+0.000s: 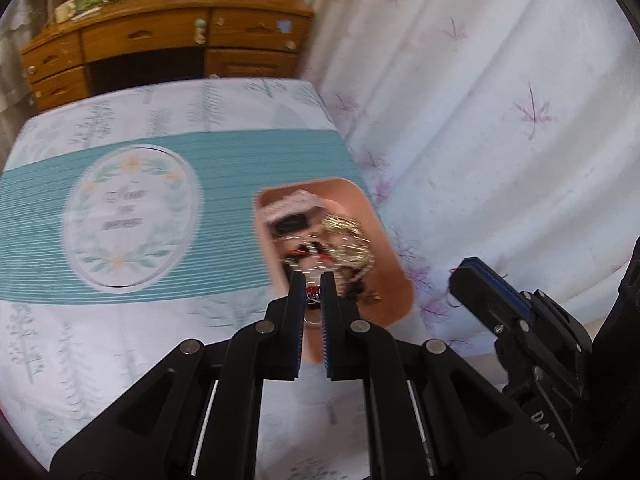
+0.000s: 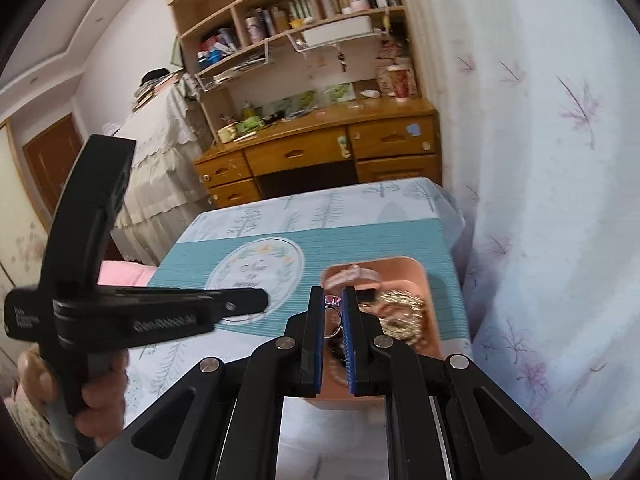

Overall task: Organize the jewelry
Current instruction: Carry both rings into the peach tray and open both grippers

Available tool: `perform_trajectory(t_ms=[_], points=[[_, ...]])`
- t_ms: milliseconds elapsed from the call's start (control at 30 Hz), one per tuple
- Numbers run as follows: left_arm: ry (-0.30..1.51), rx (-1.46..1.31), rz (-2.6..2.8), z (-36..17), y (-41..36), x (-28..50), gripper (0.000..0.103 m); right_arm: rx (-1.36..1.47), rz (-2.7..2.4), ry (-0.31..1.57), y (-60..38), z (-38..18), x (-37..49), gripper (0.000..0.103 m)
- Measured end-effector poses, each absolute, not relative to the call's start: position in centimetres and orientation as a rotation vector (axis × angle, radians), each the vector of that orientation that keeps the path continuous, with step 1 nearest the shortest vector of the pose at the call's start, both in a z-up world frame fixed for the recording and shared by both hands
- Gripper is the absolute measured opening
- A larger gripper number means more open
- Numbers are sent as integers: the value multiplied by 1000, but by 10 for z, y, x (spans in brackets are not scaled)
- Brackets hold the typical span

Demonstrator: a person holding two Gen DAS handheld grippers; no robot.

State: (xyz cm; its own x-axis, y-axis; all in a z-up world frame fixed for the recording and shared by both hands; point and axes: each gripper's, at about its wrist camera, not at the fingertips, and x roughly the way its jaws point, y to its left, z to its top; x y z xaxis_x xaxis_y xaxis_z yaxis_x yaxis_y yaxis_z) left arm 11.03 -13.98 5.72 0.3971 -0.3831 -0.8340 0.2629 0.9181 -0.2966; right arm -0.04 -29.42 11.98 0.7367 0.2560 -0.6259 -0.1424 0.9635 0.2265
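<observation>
A pink tray (image 1: 394, 268) full of jewelry sits at the table's right edge; it also shows in the right wrist view (image 2: 432, 280). A gold chain (image 1: 348, 240) lies in it, also seen from the right wrist (image 2: 400, 308). My left gripper (image 1: 312, 280) is above the tray's near end, shut on a small red and silver piece (image 1: 313, 296). My right gripper (image 2: 334, 296) is above the tray, shut on a silver ring with a pink stone (image 2: 333, 312). The right gripper's fingers (image 1: 492, 292) show at the right of the left wrist view.
The table has a white and teal cloth with an oval emblem (image 1: 132, 216). A white flowered curtain (image 1: 500, 120) hangs just right of the table. A wooden desk (image 2: 320, 152) with shelves stands behind. The left gripper's body (image 2: 120, 308) and the hand holding it are at left.
</observation>
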Motion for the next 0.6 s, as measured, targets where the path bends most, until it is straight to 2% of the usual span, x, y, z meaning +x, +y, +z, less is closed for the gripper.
perform_trajectory(t_ms=[333, 600], points=[[1242, -162, -400, -9, -174, 127, 5, 255, 225, 863, -341, 62, 20, 8], [1278, -156, -381, -29, -169, 124, 6, 341, 296, 963, -344, 29, 36, 9]])
